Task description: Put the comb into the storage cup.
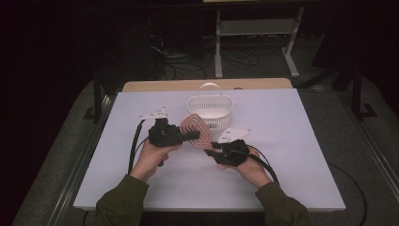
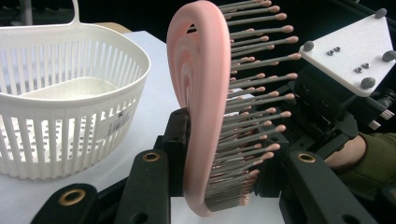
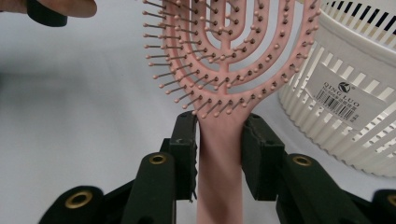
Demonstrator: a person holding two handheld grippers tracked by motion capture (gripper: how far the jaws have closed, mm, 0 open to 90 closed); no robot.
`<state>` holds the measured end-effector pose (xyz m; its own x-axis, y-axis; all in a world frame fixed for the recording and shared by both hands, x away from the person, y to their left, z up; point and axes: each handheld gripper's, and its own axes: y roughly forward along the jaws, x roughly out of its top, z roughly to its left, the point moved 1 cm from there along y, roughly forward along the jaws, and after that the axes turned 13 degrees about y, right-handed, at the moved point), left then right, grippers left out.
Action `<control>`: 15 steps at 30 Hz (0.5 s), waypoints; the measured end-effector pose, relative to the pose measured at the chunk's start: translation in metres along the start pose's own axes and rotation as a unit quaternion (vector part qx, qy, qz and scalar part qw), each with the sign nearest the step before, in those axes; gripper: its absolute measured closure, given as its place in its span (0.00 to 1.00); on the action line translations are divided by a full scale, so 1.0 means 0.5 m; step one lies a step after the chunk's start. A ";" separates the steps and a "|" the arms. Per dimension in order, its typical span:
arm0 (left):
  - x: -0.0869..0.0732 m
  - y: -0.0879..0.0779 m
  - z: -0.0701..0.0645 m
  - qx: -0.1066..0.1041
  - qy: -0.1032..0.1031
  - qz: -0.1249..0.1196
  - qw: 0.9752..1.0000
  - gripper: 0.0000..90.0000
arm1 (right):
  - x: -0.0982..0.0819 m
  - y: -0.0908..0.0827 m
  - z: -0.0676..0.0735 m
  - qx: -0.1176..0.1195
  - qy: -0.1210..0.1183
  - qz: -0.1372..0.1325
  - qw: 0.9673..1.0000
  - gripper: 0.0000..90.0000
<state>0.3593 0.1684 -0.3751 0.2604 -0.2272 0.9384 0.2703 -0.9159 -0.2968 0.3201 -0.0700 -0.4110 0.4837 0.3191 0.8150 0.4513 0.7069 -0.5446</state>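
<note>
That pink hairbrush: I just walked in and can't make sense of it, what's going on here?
A person holds the pink hairbrush above the white table with two hand-held grippers. The right gripper has its fingers on either side of the handle, and the left gripper is shut on the head, one finger on the back and the other on the bristle side. A white slotted basket stands on the table just behind the brush.

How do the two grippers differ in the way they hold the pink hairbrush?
The left gripper clamps the hairbrush head across back and bristles; the right gripper grips its handle at the sides. The left gripper shows beside the basket, the right nearer the person. Both are shut on the brush.
</note>
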 end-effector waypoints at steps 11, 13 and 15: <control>0.004 -0.007 0.000 0.004 0.001 -0.008 1.000 0.72 | 0.001 0.002 -0.006 -0.003 0.025 -0.007 1.000 0.48; 0.005 -0.010 0.001 0.003 -0.002 -0.015 1.000 0.72 | 0.000 0.002 -0.009 -0.007 0.028 -0.007 1.000 0.44; 0.006 -0.014 0.002 0.005 -0.004 -0.019 1.000 0.72 | 0.000 0.001 -0.013 -0.003 0.037 -0.008 0.999 0.40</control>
<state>0.3592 0.1744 -0.3702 0.2569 -0.1899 0.9476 0.2890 -0.9206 -0.2628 0.3251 -0.0734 -0.4126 0.5296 0.2598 0.8075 0.4643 0.7079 -0.5323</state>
